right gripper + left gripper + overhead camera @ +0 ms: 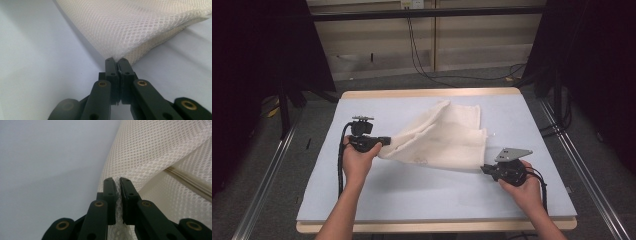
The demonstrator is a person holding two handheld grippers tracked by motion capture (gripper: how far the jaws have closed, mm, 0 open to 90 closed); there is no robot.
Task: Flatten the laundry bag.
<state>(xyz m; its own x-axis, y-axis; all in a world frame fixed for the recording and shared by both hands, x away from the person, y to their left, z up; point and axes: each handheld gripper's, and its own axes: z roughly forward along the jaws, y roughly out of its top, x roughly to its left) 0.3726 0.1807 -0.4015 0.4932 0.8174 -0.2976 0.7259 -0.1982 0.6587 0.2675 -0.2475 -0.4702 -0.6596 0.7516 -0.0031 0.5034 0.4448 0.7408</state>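
Note:
A cream mesh cloth lies partly folded on the pale blue table top. My left gripper is shut on the cloth's left corner, and the left gripper view has mesh pinched between the two black jaws of that gripper. At the cloth's lower right corner my right gripper is shut on the fabric. In the right gripper view the mesh cloth rises away from that gripper, whose jaws are pressed together on its edge. Between the two hands the front edge of the cloth is lifted slightly off the table.
The table has a wooden rim at the far edge. Black curtains hang at both sides, and cables run across the floor behind. Metal rails flank the table.

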